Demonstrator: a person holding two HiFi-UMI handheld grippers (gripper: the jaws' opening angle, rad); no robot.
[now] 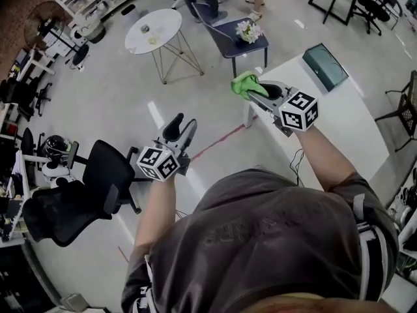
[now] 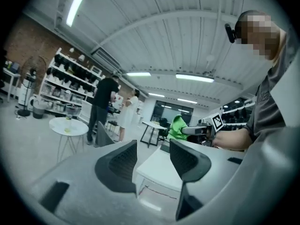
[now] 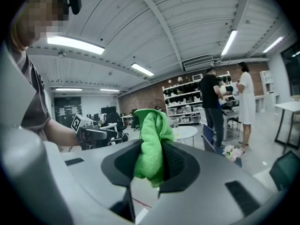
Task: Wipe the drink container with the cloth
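Note:
My right gripper (image 1: 253, 91) is shut on a bright green cloth (image 1: 242, 82), held in the air by the corner of a white table (image 1: 339, 119). In the right gripper view the cloth (image 3: 152, 142) fills the gap between the dark pads and bulges above them. My left gripper (image 1: 182, 124) hangs over the floor to the left, open, with nothing between its jaws (image 2: 152, 161). From the left gripper view the cloth (image 2: 177, 127) and the right gripper (image 2: 193, 131) appear straight ahead. No drink container shows in any view.
A dark green flat case (image 1: 324, 65) lies on the white table. A black office chair (image 1: 98, 181) stands at the lower left. Farther off are a round white table (image 1: 153, 31), a blue chair (image 1: 236, 41) with flowers, shelving and two standing people (image 3: 227, 102).

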